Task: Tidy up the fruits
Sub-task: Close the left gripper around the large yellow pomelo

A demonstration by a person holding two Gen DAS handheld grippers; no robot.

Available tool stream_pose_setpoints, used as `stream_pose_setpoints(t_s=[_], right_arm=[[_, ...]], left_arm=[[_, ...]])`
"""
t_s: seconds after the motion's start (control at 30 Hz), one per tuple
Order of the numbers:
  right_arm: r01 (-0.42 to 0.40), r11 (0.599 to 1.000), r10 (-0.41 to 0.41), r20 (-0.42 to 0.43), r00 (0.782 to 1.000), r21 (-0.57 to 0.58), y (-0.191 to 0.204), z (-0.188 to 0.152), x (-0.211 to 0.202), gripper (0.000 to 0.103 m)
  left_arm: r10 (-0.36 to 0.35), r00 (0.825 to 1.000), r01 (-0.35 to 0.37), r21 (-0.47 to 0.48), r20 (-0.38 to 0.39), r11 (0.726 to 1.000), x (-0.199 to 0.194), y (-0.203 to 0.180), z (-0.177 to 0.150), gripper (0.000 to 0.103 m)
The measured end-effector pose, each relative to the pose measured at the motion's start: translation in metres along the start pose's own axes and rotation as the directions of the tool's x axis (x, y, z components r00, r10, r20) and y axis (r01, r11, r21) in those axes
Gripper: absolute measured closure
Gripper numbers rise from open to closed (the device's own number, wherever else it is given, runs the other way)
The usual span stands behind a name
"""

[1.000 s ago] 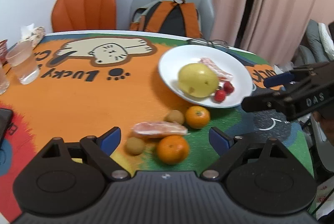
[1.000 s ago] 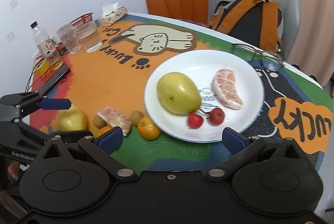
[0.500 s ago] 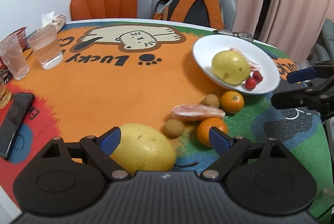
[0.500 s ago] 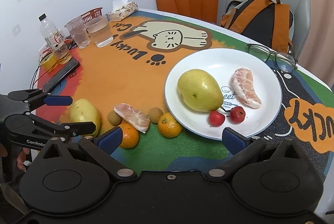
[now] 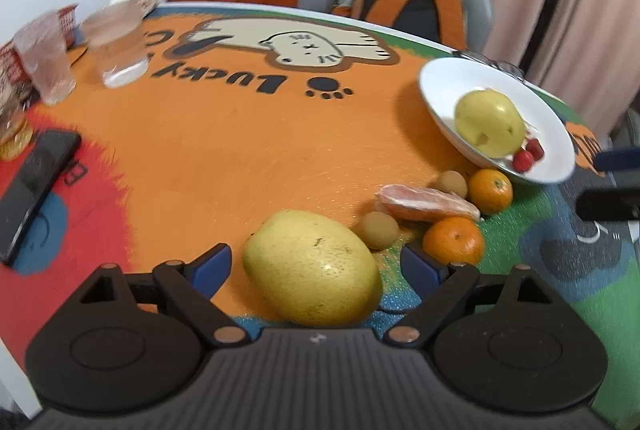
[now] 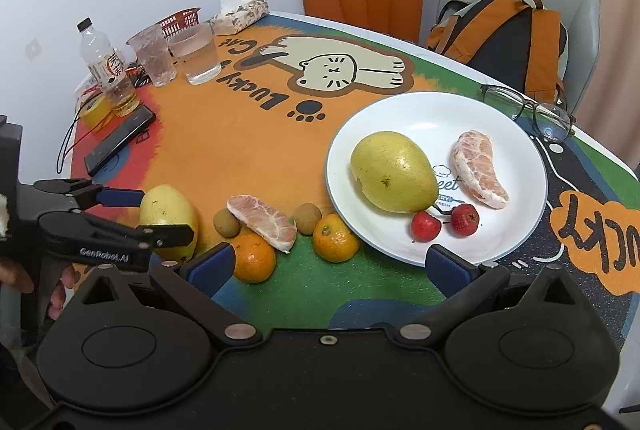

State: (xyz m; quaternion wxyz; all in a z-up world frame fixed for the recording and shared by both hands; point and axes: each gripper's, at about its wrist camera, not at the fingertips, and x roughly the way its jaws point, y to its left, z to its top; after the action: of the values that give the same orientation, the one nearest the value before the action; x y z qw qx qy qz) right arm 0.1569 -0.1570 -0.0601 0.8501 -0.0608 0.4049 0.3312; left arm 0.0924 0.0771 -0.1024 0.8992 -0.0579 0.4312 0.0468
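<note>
The left tongs are spread wide around a big yellow pomelo on the colourful cat-picture counter.

The pomelo lies between the two blue fingertips, and they do not touch it. Just beside it are a small brown round fruit, a peeled pink pomelo piece and two orange mandarins. The round white plate sits close by with another yellow pomelo, a peeled piece and two small red fruits on it. The right tongs are spread wide too, hold nothing, and hang above the counter near the front edge of the plate.
</note>
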Motion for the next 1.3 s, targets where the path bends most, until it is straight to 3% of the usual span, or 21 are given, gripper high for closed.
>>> stream_pose_setpoints(t_s=[0.57, 0.7, 0.83, 1.07, 1.3], right_arm=[[-0.002, 1.0, 0.001, -0.016, 1.0, -0.013, 0.007, -0.004, -0.001, 0.0], [0.003, 1.0, -0.003, -0.015, 1.0, -0.014, 0.006, -0.006, -0.002, 0.0], [0.004, 1.0, -0.004, -0.015, 1.0, -0.012, 0.005, -0.007, -0.003, 0.0], [0.002, 1.0, -0.002, -0.016, 1.0, -0.007, 0.004, -0.009, -0.004, 0.0], [0.006, 1.0, -0.006, -0.021, 1.0, -0.011, 0.005, -0.011, -0.003, 0.0]], left_arm=[[0.009, 0.999, -0.011, -0.059, -0.031, 0.998, 0.016, 0.003, -0.004, 0.013], [0.016, 0.998, -0.02, -0.063, -0.058, 0.998, 0.02, 0.002, -0.005, 0.016], [0.021, 0.998, -0.023, -0.038, -0.067, 0.999, 0.02, -0.002, -0.009, 0.027], [-0.002, 0.998, -0.005, -0.111, -0.064, 0.994, 0.021, 0.006, -0.007, 0.027], [0.014, 0.998, -0.02, -0.108, -0.058, 0.994, 0.022, 0.005, -0.001, 0.027]])
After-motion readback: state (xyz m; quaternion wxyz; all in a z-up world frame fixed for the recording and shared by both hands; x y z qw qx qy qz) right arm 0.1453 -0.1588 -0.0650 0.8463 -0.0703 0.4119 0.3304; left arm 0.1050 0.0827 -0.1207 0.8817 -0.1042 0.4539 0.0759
